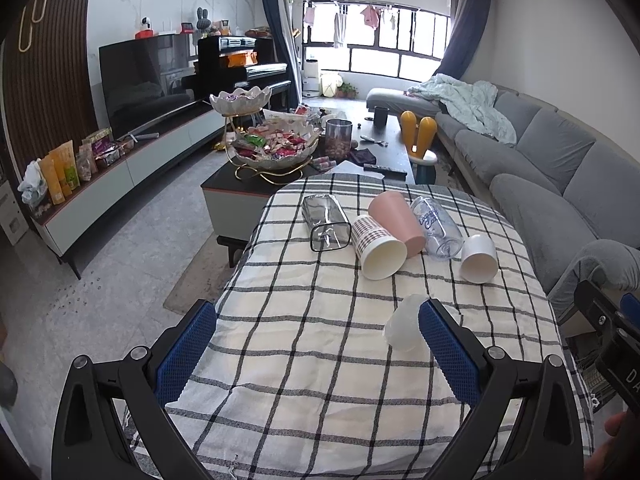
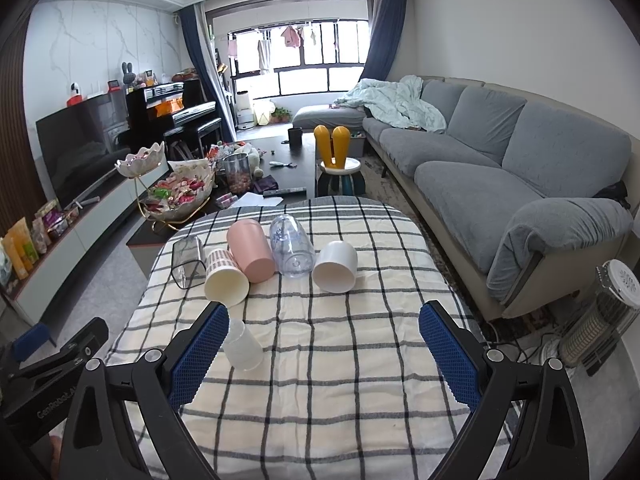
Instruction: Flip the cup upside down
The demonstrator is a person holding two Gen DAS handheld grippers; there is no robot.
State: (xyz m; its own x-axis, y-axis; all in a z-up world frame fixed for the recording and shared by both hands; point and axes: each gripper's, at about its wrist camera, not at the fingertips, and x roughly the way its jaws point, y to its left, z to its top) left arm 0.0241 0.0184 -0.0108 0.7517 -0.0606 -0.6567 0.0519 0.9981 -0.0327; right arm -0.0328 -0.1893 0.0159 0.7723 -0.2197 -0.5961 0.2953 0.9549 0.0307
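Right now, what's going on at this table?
A person holds two grippers over a checked tablecloth. Both the left gripper and the right gripper are open and hold nothing. Six cups lie on their sides: a row of five at the far end, clear square, plaid, pink, clear printed and white, and a frosted cup nearer, between the grippers. No cup is flipped yet.
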